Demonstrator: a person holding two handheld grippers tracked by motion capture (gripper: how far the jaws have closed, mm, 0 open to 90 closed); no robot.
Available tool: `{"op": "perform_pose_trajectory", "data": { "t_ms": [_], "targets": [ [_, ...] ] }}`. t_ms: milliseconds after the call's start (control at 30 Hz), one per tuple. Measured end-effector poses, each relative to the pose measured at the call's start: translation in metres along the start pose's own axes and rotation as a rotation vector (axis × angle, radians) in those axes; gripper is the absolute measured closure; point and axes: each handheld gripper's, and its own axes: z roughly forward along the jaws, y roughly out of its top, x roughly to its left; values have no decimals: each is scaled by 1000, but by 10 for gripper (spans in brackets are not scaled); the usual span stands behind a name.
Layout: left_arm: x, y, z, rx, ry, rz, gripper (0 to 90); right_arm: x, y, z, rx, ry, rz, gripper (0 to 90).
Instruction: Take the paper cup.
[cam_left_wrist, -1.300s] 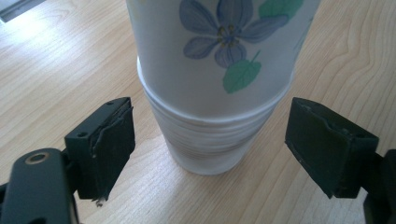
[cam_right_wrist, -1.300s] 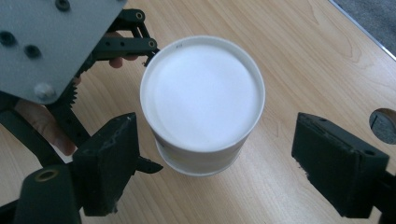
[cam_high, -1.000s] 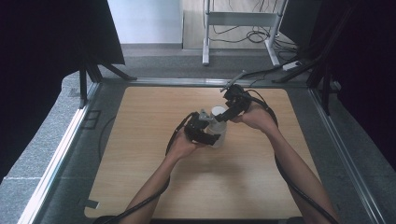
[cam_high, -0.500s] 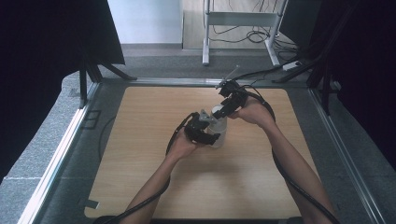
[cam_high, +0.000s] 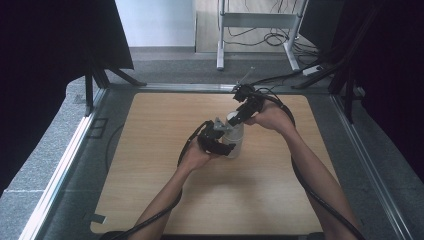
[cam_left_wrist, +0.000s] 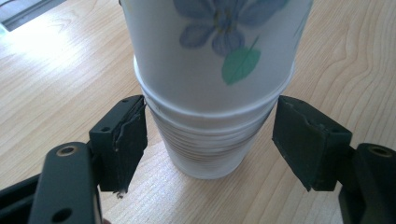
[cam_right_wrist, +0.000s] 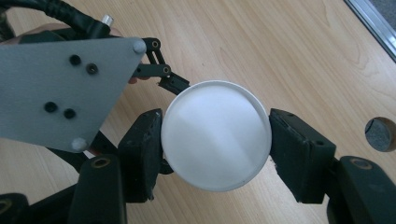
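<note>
— Near the middle of the wooden desk (cam_high: 150, 200), what stands there?

— A stack of white paper cups (cam_high: 234, 137), bottoms up. The uppermost cup (cam_left_wrist: 219, 42) carries a printed blue flower with a green leaf, and its rolled rim sits over the ribbed rims of the cups below.

— How does it look from above?

— In the right gripper view the top cup's base (cam_right_wrist: 216, 135) is a plain white disc with a thin raised edge, no marks on it.

— What are the jaws doing?

— The right gripper (cam_right_wrist: 216, 140) has just been closing, and its black pads now press on both sides of that top cup. The left gripper (cam_left_wrist: 210, 140) sits lower, at the ribbed part of the stack; its left pad touches the rims, while a small gap shows at the right pad, so whether it truly clamps I cannot tell.

— And the hands?

— Both come in from the near edge, meeting at the stack; the left hand (cam_high: 197, 157) is low beside it, the right hand (cam_high: 272, 117) above and behind.

— Anything else?

— A round hole (cam_right_wrist: 380, 134) in the desk, well apart from the cups.
</note>
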Motion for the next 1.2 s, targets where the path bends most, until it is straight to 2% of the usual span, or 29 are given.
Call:
{"op": "perform_pose_trajectory", "data": {
  "t_ms": [233, 600, 933, 1167, 1200],
  "targets": [
    [0, 0, -2, -2, 0, 2, 224, 0, 2, -9, -9, -3, 0, 374],
    [1, 1, -8, 3, -23, 6, 147, 2, 7, -25, -19, -14, -12, 375],
    [2, 3, -18, 1, -39, 6, 140, 6, 13, -46, -43, -28, -29, 375],
    [2, 1, -25, 0, -45, 21, 136, 10, 15, -59, -49, -32, -42, 375],
    [2, 1, -28, -4, -62, 18, 134, 12, 16, -62, -51, -32, -45, 375]
  ]
}}
